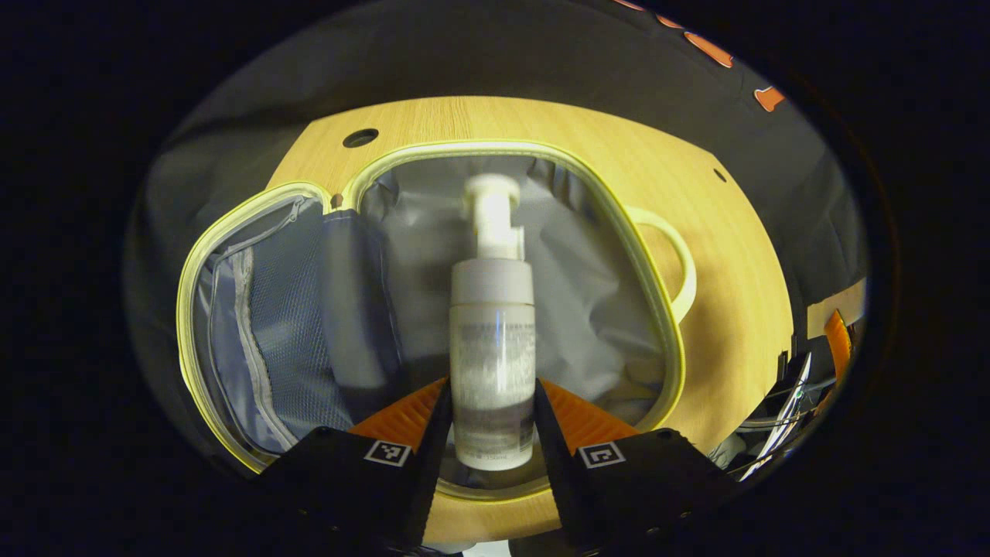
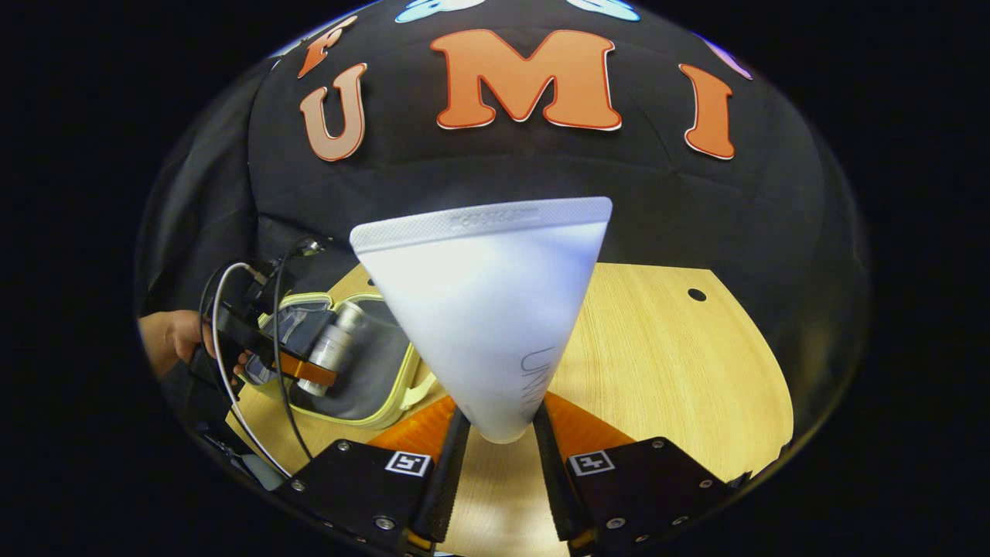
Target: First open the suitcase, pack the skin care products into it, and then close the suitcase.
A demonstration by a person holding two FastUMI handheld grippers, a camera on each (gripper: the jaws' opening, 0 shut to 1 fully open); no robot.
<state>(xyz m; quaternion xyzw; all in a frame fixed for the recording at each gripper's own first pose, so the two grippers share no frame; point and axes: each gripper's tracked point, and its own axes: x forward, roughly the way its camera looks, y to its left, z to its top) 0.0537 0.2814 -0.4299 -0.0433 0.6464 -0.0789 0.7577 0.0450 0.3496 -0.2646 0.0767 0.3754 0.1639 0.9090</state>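
Closest in, the left hand-held gripper is clamped across the lower body of a pump bottle hanging nozzle-forward over the open suitcase just beyond it; a grip that low could let the bottle swing or slip on release. The right hand-held gripper pinches only the narrow end of a white tube above the bare tabletop, with the suitcase off to its left, so the heavy wide end might twist free in transit.

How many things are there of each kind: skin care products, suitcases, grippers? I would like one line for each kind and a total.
Skin care products: 2, a pump bottle and a white tube
Suitcases: 1, the open suitcase
Grippers: 2, left gripper and right gripper
Total: 5
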